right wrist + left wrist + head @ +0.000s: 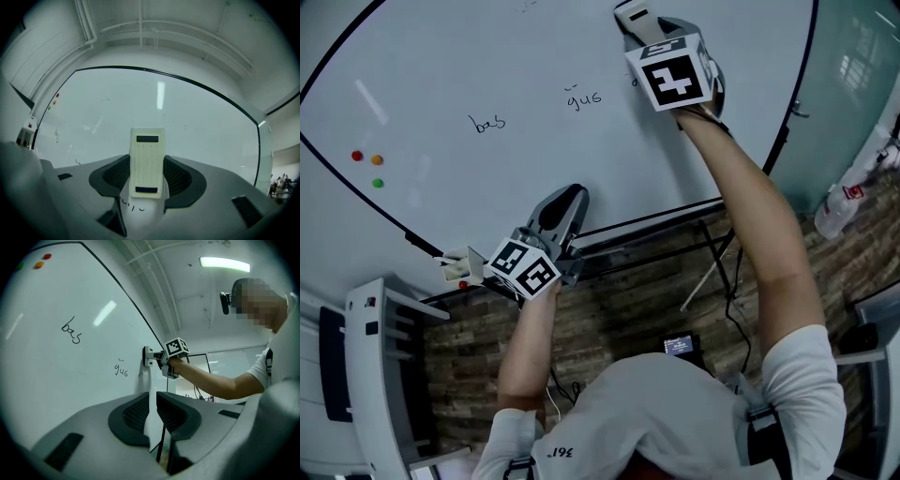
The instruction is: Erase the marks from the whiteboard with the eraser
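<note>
The whiteboard [487, 56] carries small handwritten marks: one word [487, 123] at the left, a second word [584, 98] in the middle, and a short faint mark [633, 82] just below the right gripper. My right gripper [637, 19] is up against the board, shut on a white eraser [147, 161]. In the right gripper view the eraser lies flat on the board just above a few small strokes [131, 206]. My left gripper [567, 199] hangs near the board's lower edge, shut, with nothing between its jaws [152, 404].
Red [357, 156], orange [377, 159] and green [378, 183] magnets dot the board's left side. A small holder [455, 270] sits at the lower edge. The stand's legs [712, 262] run under the board. A white rack [375, 375] stands at the left.
</note>
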`<control>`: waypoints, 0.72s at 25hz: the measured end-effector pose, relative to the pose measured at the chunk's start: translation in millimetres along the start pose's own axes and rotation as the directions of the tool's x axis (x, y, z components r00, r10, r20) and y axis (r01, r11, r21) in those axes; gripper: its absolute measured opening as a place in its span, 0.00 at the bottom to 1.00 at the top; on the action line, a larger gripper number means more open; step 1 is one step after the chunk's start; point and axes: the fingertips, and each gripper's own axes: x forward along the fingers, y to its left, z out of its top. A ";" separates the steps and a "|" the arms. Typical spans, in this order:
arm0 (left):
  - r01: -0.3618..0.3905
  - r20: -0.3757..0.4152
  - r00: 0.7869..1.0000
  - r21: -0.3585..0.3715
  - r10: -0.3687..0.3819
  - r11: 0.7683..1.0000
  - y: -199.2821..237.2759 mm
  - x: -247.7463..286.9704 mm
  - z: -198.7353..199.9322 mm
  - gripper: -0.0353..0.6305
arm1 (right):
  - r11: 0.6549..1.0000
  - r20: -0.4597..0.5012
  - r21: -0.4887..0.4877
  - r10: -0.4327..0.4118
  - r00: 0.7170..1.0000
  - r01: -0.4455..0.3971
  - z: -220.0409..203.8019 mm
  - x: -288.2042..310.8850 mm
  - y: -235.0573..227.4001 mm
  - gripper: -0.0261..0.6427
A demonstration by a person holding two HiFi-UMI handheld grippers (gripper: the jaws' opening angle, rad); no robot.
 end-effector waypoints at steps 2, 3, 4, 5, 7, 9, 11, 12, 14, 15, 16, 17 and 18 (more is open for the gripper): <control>-0.003 -0.002 1.000 -0.004 0.003 1.000 -1.9 4.0 -1.1 0.14 | 1.000 -0.002 0.008 -0.014 1.000 0.014 -5.4 -1.7 -10.8 0.40; -0.003 -0.002 1.000 -0.005 0.003 1.000 -2.7 6.1 -1.8 0.14 | 1.000 -0.006 0.007 -0.026 1.000 0.026 -8.1 -3.0 -17.4 0.40; -0.001 -0.003 1.000 -0.006 0.001 1.000 -3.6 8.4 -2.5 0.14 | 0.999 -0.010 0.005 -0.037 0.999 0.037 -10.9 -4.2 -23.6 0.40; 0.003 -0.003 1.000 -0.006 -0.003 1.000 -4.5 10.8 -3.4 0.14 | 0.999 -0.013 0.006 -0.044 0.999 0.044 -14.0 -5.0 -28.9 0.40; 0.015 -0.003 1.000 -0.004 -0.015 1.000 -6.1 15.5 -5.4 0.14 | 0.998 -0.020 0.005 -0.060 0.998 0.060 -20.7 -6.6 -40.1 0.40; 0.023 -0.003 1.000 -0.004 -0.023 1.000 -7.0 18.0 -6.9 0.14 | 0.998 -0.024 0.009 -0.067 0.997 0.068 -27.0 -7.5 -48.7 0.40; 0.018 -0.005 1.000 -0.009 -0.018 1.000 -7.2 18.3 -7.5 0.14 | 0.997 -0.031 0.010 -0.081 0.996 0.082 -32.7 -9.3 -57.9 0.40; 0.016 -0.006 1.000 -0.011 -0.016 1.000 -7.1 18.1 -7.8 0.14 | 0.996 -0.035 0.011 -0.089 0.995 0.090 -35.4 -10.1 -62.3 0.40; 0.023 -0.005 1.000 -0.007 -0.023 1.000 -6.2 17.3 -8.0 0.14 | 0.994 -0.045 0.013 -0.104 0.994 0.104 -40.0 -10.8 -69.5 0.40; 0.024 -0.004 1.000 -0.004 -0.024 1.000 -5.5 16.2 -7.4 0.13 | 0.993 -0.051 0.015 -0.113 0.992 0.114 -42.0 -11.4 -73.0 0.40; 0.023 -0.004 1.000 -0.003 -0.024 1.000 -4.8 14.4 -6.3 0.14 | 0.991 -0.058 0.017 -0.129 0.990 0.130 -43.9 -12.8 -77.2 0.40; 0.023 -0.004 1.000 0.000 -0.023 1.000 -4.0 12.1 -4.9 0.14 | 0.988 -0.065 0.016 -0.151 0.986 0.152 -45.7 -15.3 -82.7 0.40; 0.021 -0.003 1.000 0.003 -0.021 1.000 -2.7 9.4 -3.4 0.14 | 0.984 -0.072 0.015 -0.175 0.982 0.177 -47.7 -18.5 -88.5 0.40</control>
